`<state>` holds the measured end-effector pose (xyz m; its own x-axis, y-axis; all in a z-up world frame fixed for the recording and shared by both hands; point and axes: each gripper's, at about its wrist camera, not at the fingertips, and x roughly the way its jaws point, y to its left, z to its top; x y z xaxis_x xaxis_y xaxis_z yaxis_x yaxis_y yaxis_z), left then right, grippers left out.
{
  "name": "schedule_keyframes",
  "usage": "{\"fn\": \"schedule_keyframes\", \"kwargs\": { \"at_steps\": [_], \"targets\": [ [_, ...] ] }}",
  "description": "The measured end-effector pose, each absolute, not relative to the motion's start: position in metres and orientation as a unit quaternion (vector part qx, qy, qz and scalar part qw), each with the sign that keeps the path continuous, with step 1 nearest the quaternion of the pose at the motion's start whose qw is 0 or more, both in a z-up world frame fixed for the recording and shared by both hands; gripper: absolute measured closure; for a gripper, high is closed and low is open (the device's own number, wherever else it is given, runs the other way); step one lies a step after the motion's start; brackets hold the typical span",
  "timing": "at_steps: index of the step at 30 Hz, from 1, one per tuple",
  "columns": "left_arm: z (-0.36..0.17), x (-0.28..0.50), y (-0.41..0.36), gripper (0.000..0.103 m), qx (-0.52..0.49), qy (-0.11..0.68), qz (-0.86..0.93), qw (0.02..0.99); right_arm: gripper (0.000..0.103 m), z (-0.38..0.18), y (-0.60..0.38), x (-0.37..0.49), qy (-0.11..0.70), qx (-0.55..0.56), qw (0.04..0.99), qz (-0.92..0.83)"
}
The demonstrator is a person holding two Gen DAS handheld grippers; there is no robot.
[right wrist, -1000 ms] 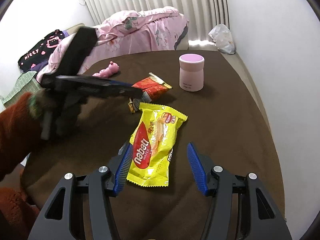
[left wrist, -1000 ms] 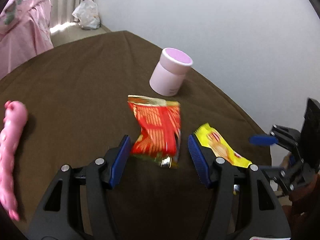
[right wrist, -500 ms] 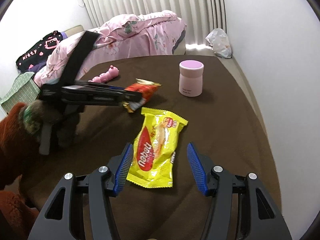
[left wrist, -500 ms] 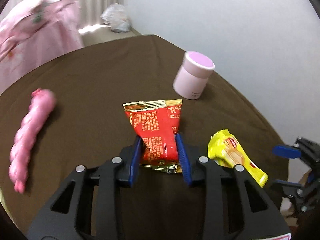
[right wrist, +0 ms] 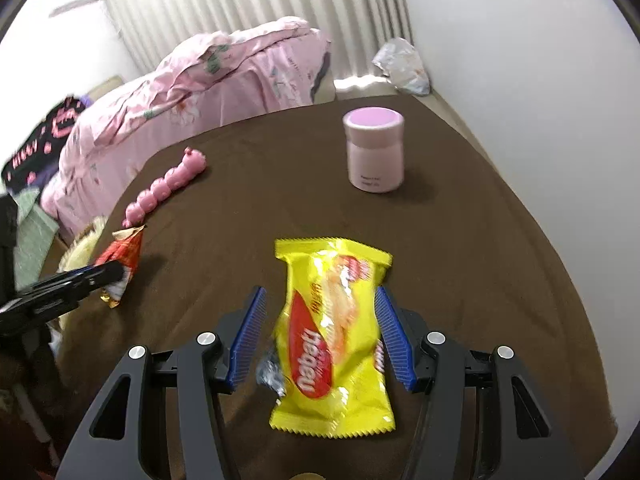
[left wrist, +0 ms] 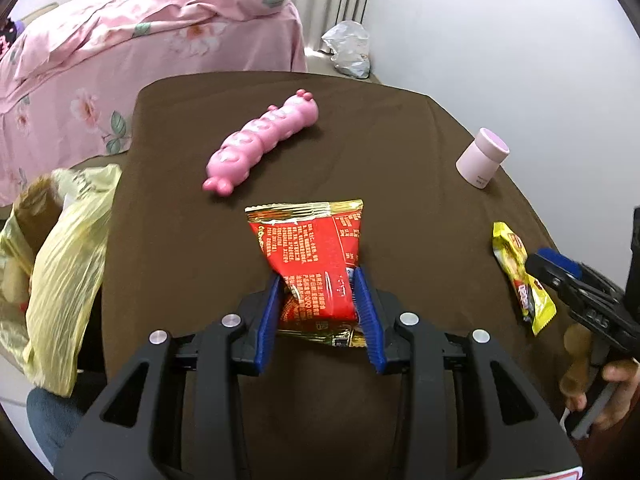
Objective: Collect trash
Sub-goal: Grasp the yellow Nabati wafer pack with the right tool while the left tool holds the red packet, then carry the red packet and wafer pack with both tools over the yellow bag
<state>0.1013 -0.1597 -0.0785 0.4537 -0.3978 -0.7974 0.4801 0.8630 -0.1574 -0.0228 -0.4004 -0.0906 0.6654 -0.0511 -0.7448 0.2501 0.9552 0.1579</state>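
Observation:
My left gripper [left wrist: 318, 284] is shut on a red and gold snack wrapper [left wrist: 314, 252] and holds it above the brown table; the wrapper also shows in the right wrist view [right wrist: 120, 260]. My right gripper [right wrist: 320, 300] is open, its blue pads on either side of a yellow wafer wrapper [right wrist: 334, 336] that lies flat on the table. That yellow wrapper shows at the right edge of the left wrist view [left wrist: 520, 276], with the right gripper's fingertip [left wrist: 554, 266] over it. A yellow plastic bag [left wrist: 60, 264] hangs open off the table's left edge.
A pink caterpillar toy [left wrist: 264, 144] lies on the brown tablecloth [left wrist: 400, 140]. A pink lidded cylinder [right wrist: 374, 152] stands at the far right. A bed with a pink quilt [left wrist: 120, 48] is beyond the table. A white plastic bag [left wrist: 348, 48] lies on the floor by the wall.
My left gripper closed on the red wrapper, lifted it and swung left toward the yellow bag. My right gripper moved forward so its pads now flank the yellow wrapper.

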Motion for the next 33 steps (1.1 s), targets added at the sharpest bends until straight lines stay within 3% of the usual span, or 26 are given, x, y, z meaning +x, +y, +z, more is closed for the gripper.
{"fn": "schedule_keyframes", "kwargs": {
  "at_steps": [3, 7, 9, 10, 13, 33],
  "targets": [
    [-0.076, 0.096, -0.148, 0.068, 0.036, 0.453, -0.253, 0.854, 0.050, -0.101, -0.401, -0.017, 0.416, 0.079, 0.897, -0.126],
    [-0.073, 0.094, -0.130, 0.068, 0.017, 0.451, -0.247, 0.858, 0.050, -0.112, -0.417, -0.023, 0.428, 0.136, 0.887, -0.111],
    [-0.072, 0.092, -0.123, 0.068, 0.009, 0.450, -0.245, 0.859, 0.058, -0.111, -0.419, -0.026, 0.427, 0.155, 0.886, -0.095],
    [-0.072, 0.092, -0.119, 0.068, 0.004, 0.450, -0.244, 0.859, 0.069, -0.109, -0.419, -0.027, 0.426, 0.160, 0.886, -0.086],
    [-0.070, 0.089, -0.108, 0.068, -0.008, 0.447, -0.240, 0.862, 0.078, -0.099, -0.406, -0.028, 0.420, 0.143, 0.893, -0.068],
    [-0.030, 0.071, 0.011, 0.068, -0.076, 0.360, -0.156, 0.917, 0.078, -0.005, -0.243, 0.025, 0.358, -0.006, 0.930, 0.082]
  ]
}}
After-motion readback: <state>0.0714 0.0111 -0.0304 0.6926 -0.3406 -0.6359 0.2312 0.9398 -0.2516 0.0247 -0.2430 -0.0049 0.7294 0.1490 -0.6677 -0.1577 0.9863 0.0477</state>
